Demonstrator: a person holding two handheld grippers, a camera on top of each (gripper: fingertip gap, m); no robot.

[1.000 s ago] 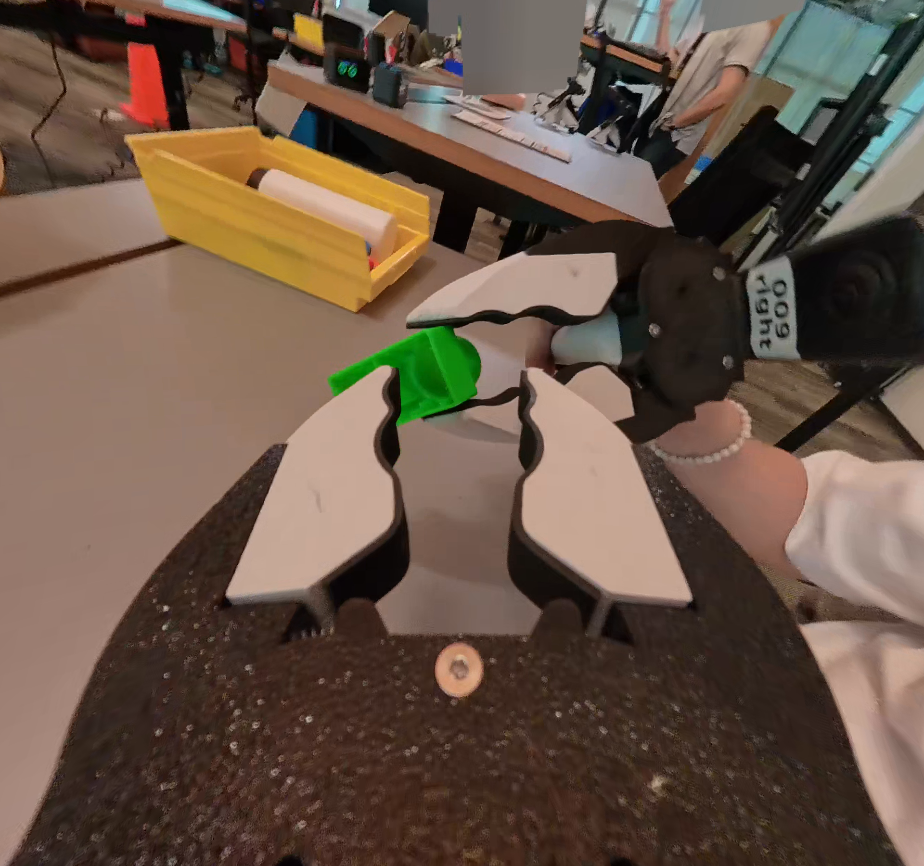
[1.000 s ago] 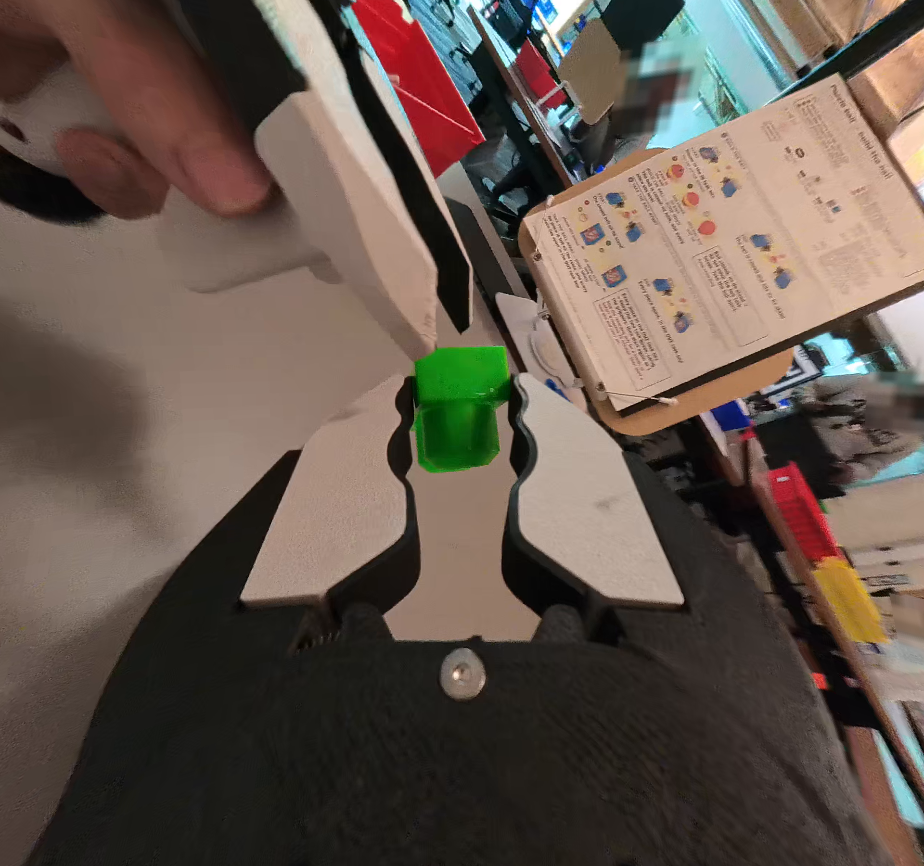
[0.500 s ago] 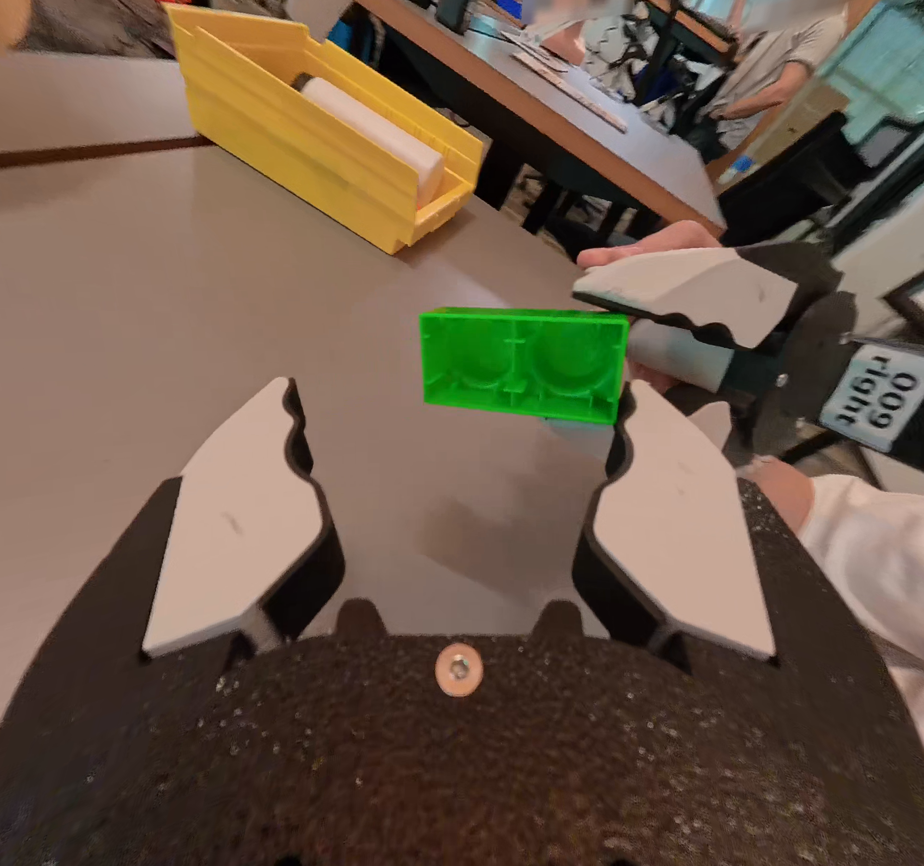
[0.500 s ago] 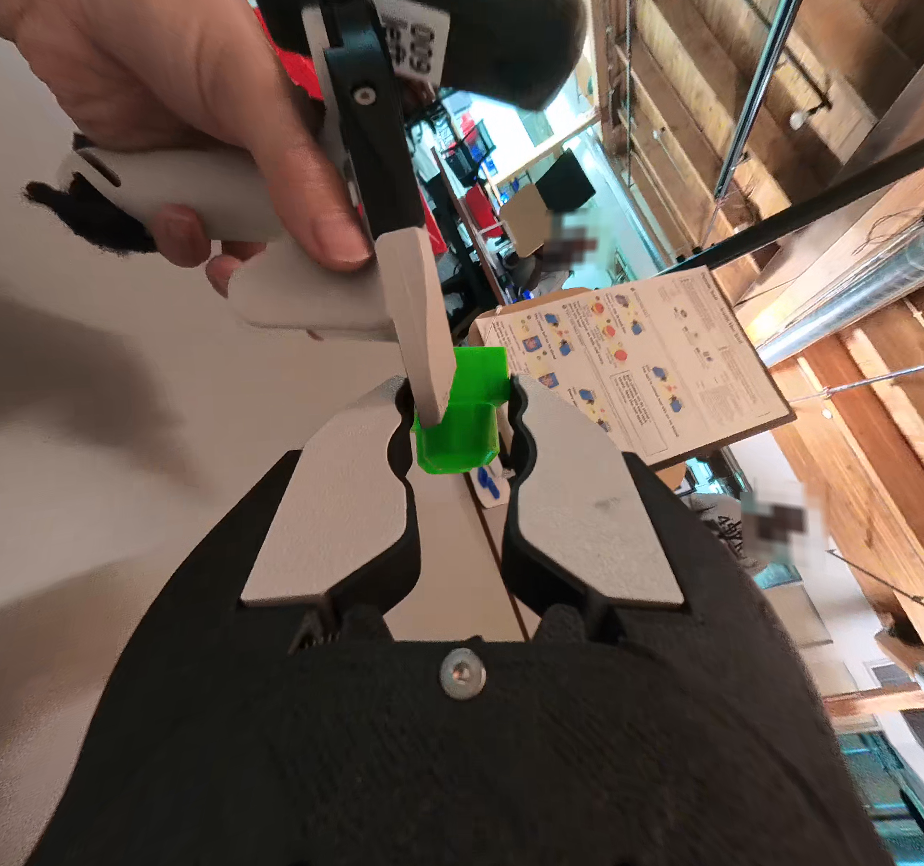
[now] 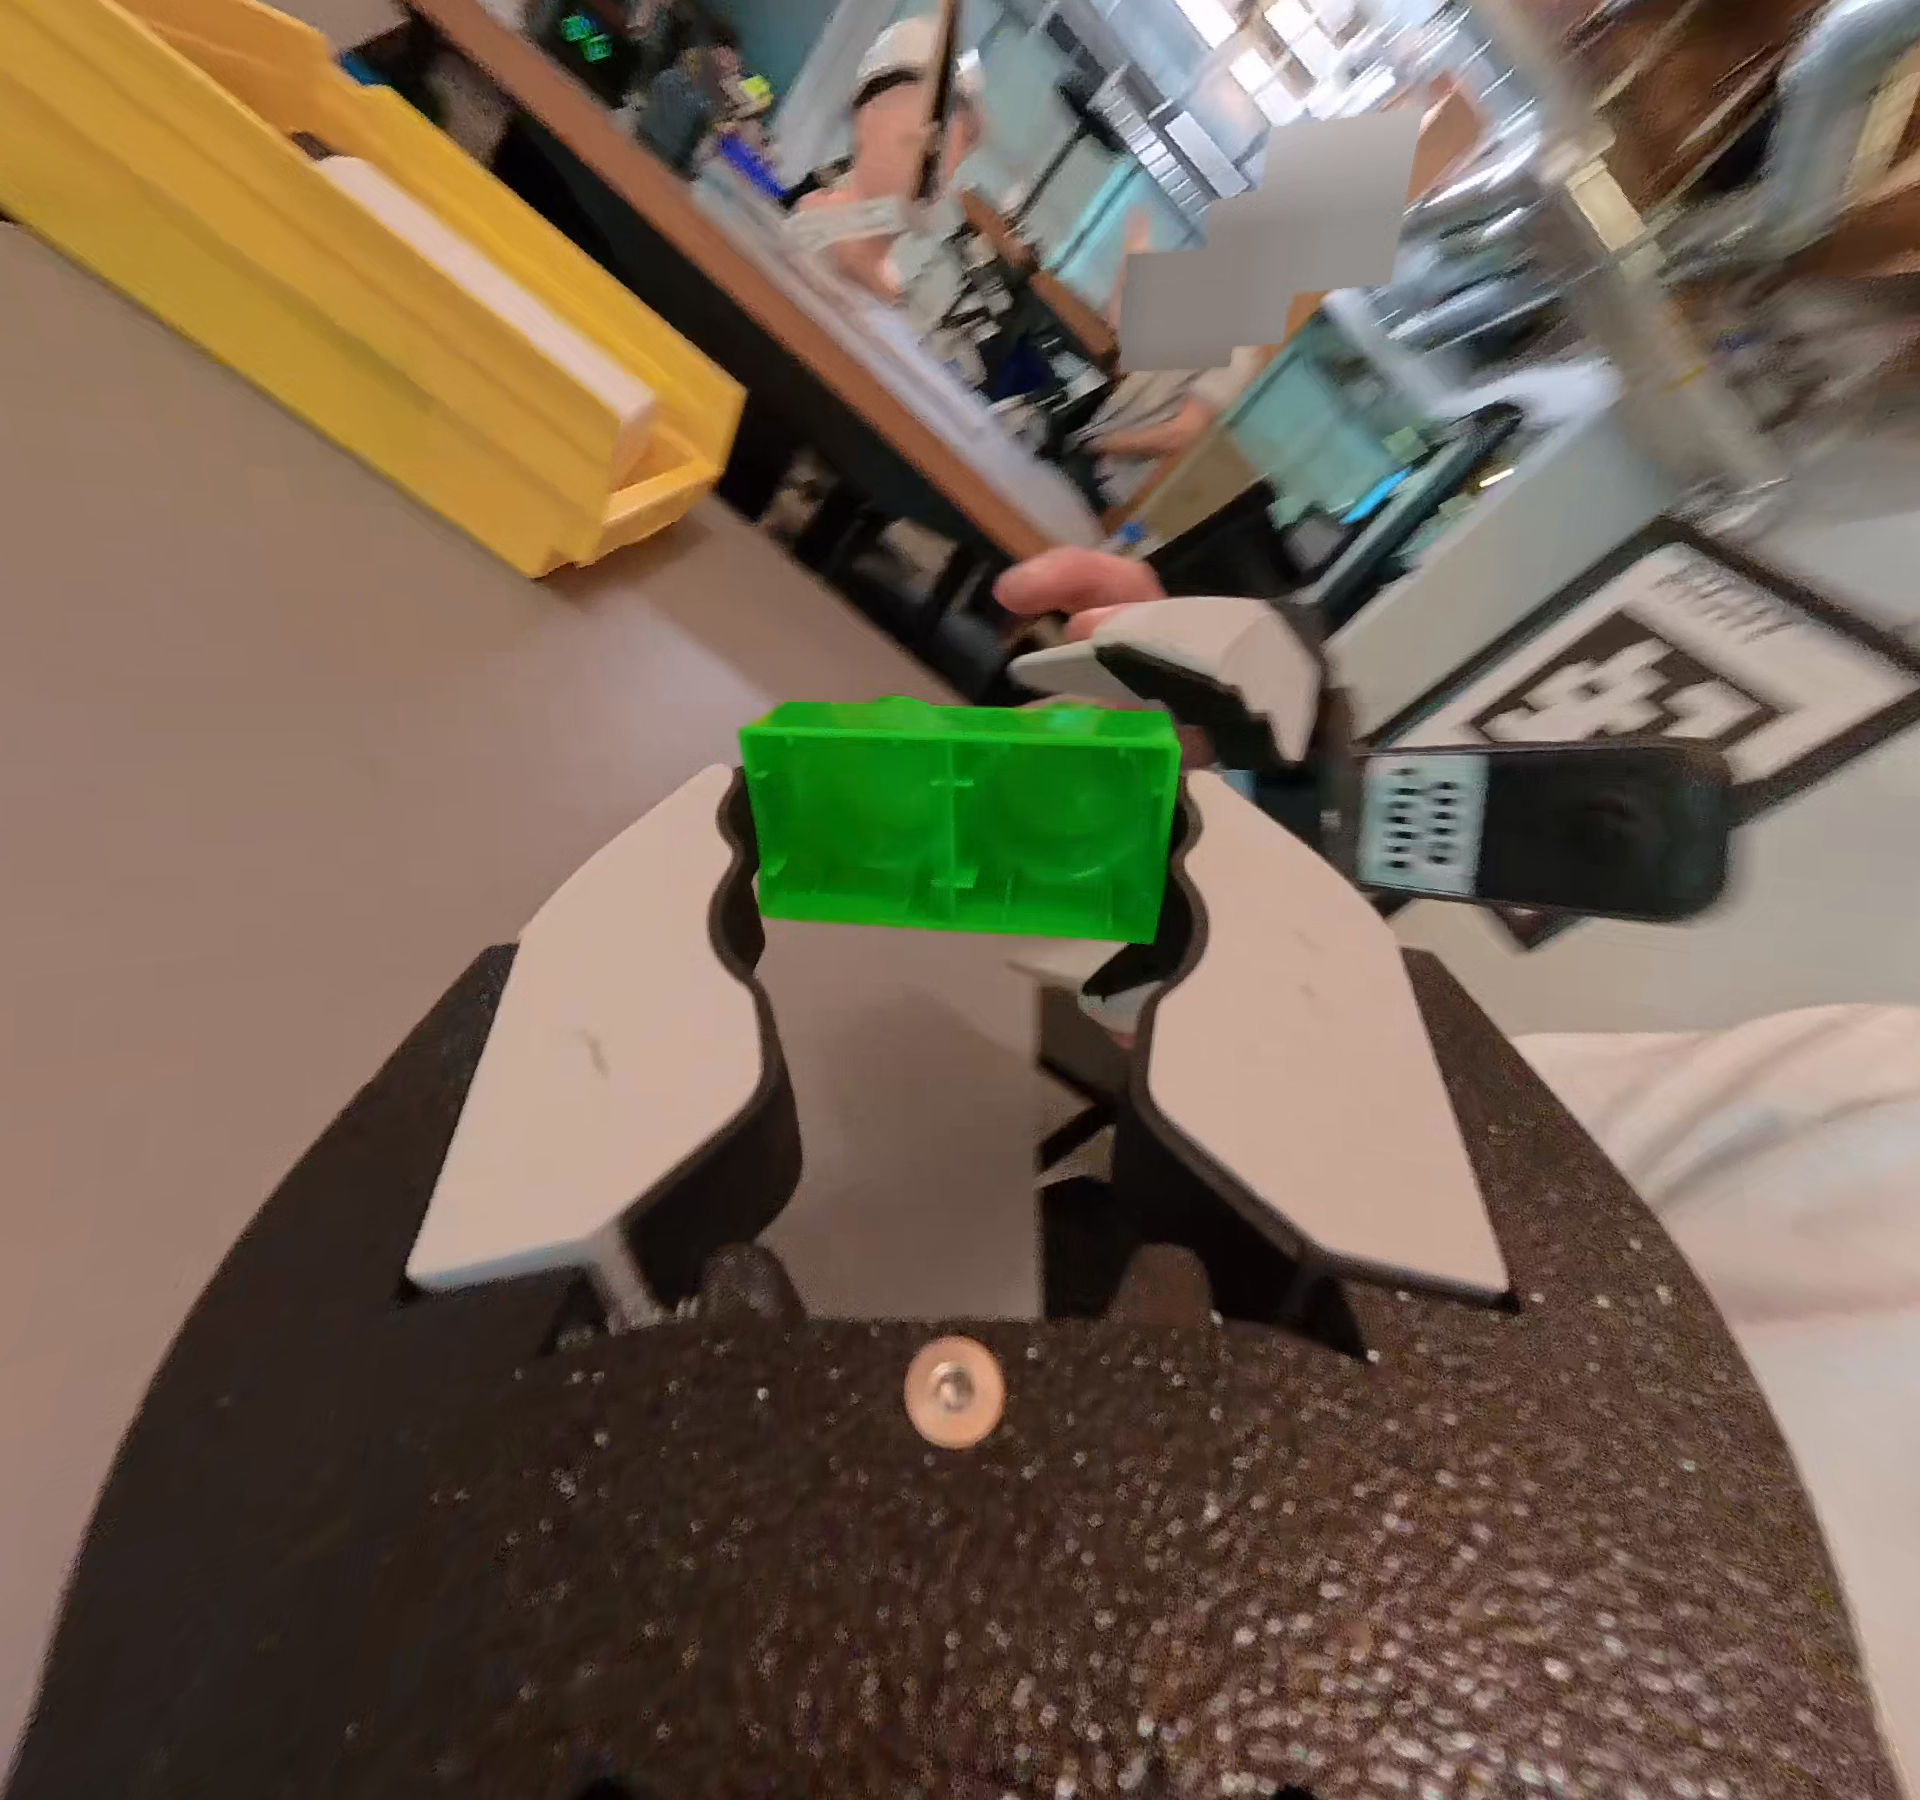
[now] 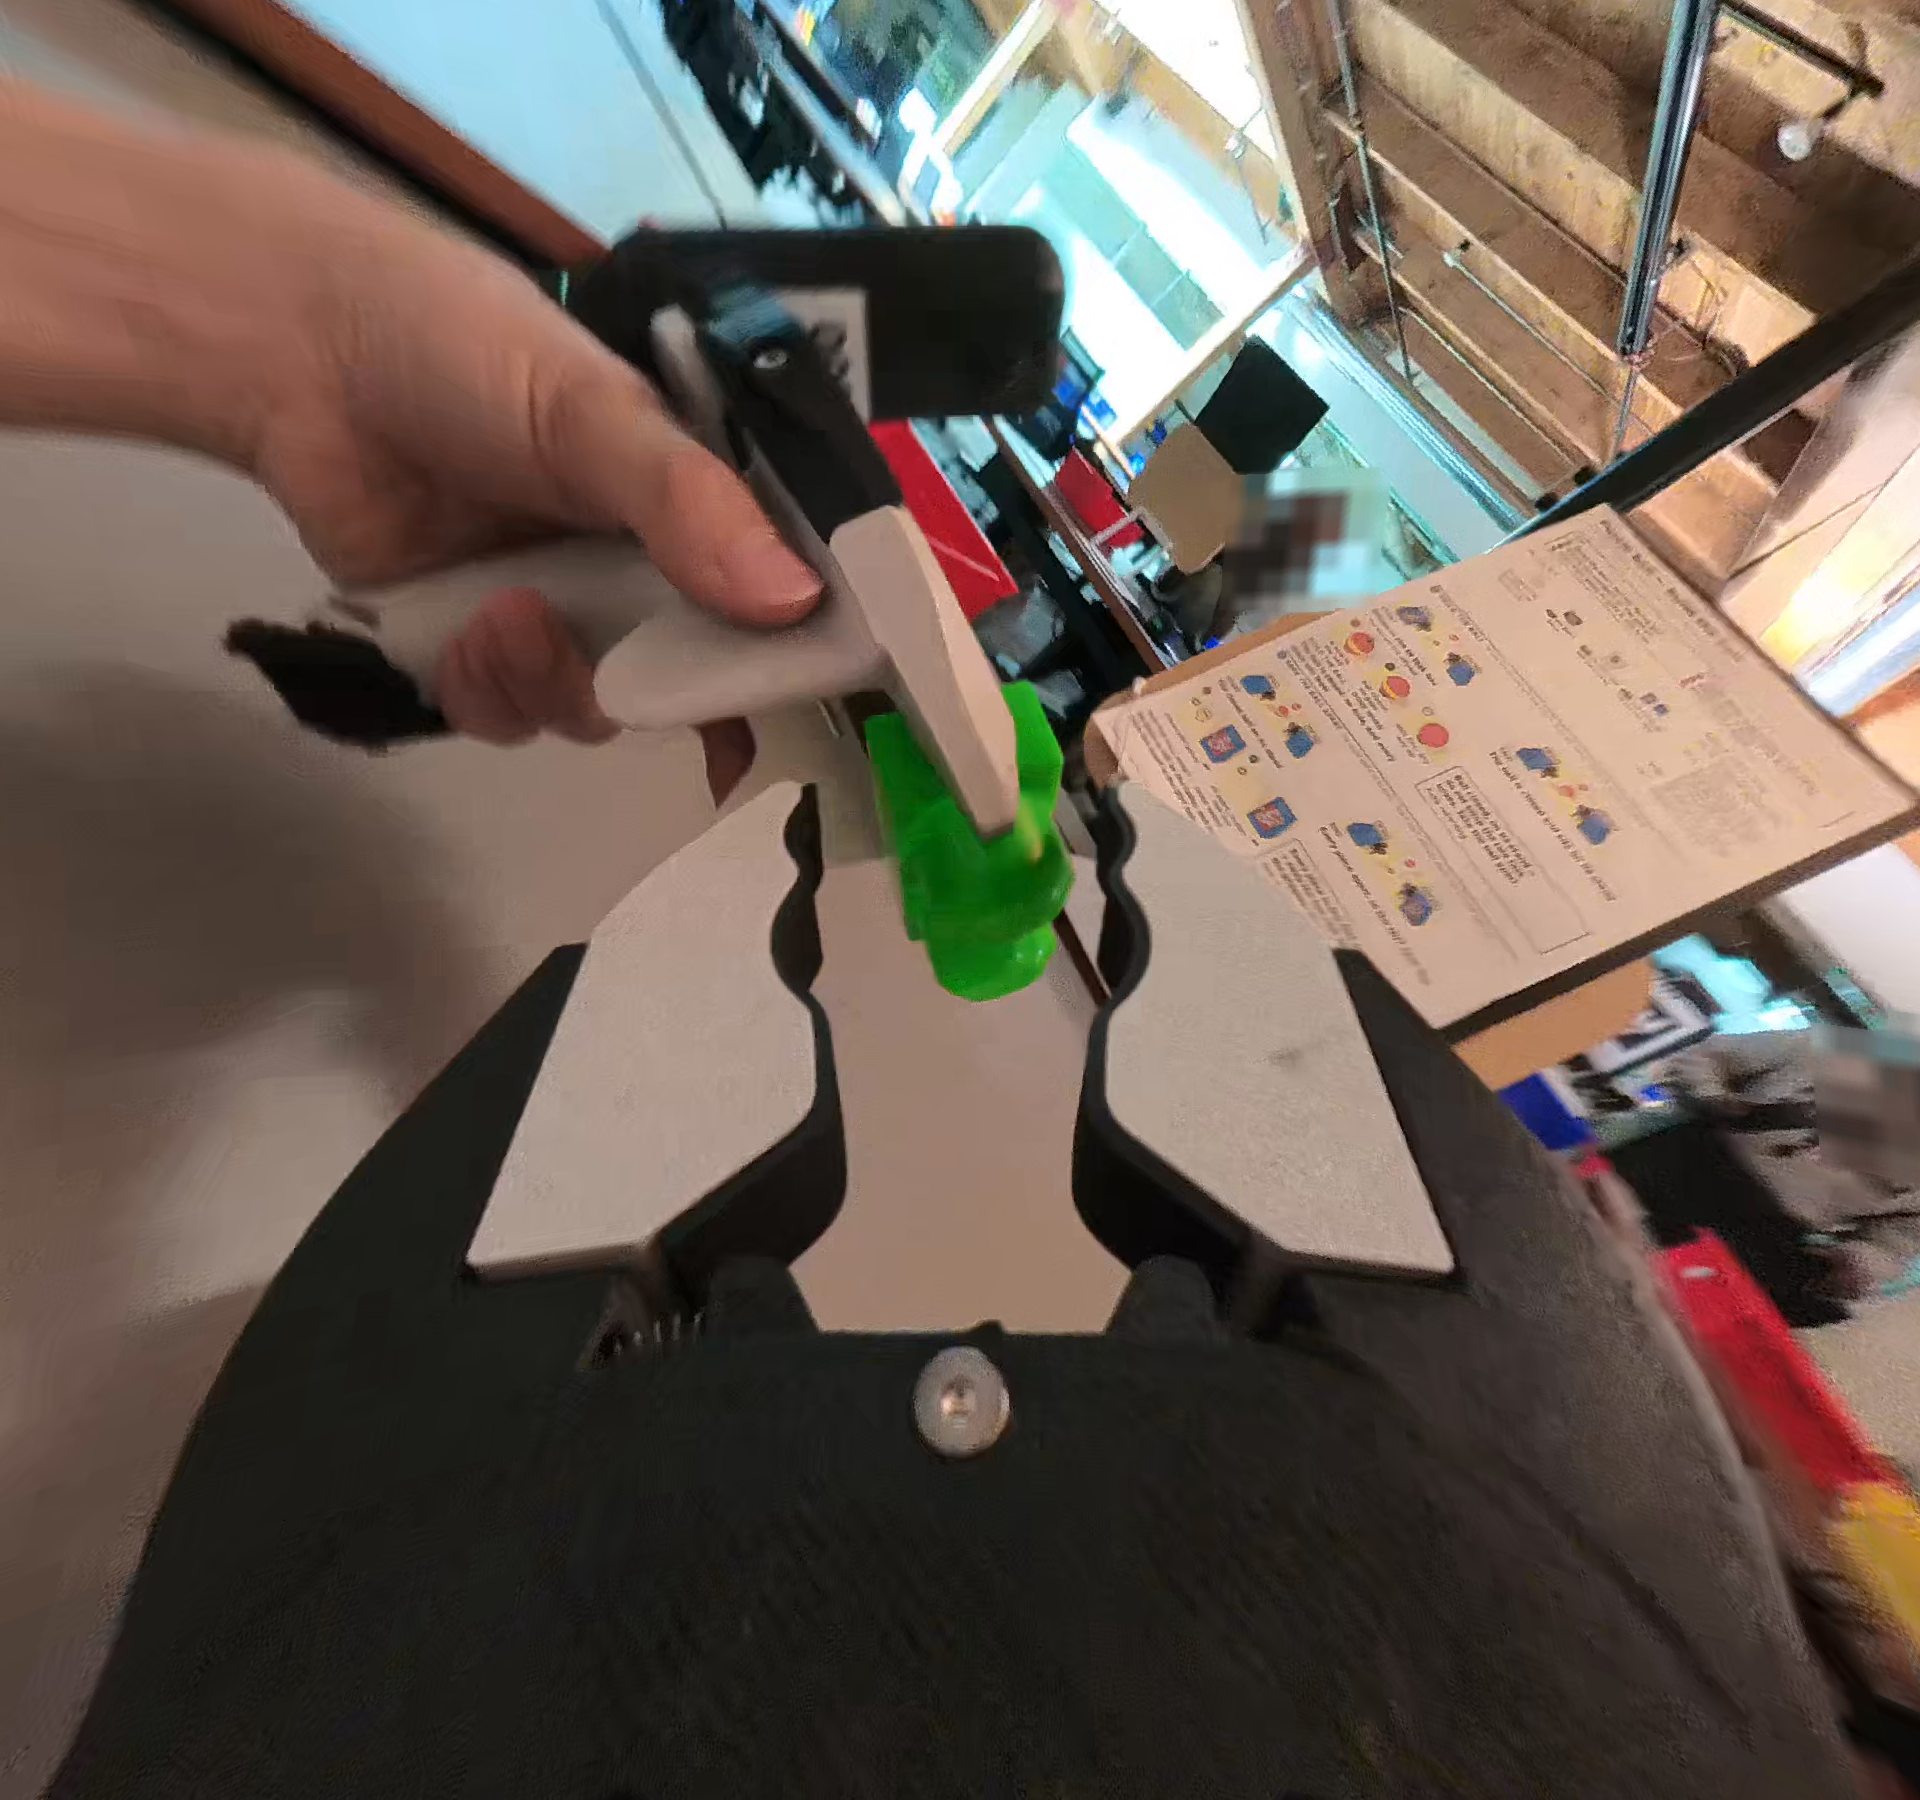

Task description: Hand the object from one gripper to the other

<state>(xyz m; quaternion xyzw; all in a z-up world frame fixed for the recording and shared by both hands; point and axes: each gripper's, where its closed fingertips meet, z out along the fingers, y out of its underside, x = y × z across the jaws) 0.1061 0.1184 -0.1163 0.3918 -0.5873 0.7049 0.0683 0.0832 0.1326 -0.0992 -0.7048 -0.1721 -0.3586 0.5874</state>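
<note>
Two grippers meeting mid-air for handover: left gripper (image 5: 956,841) clamping green brick (image 5: 958,820) lengthwise; right gripper (image 6: 961,857) spread open, releasing.

I'm looking out over an open workshop or lab: long workbenches (image 5: 665,223) running back, a yellow parts bin (image 5: 312,296) sitting on my tabletop (image 5: 260,711), exposed timber ceiling beams (image 6: 1455,36) showing overhead.

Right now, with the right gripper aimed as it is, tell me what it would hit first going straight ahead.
The bright green plastic building brick, which sits between the open right gripper fingers, held by the left gripper. Past it, the left gripper's grey finger crosses the path; depth is unclear.
</note>
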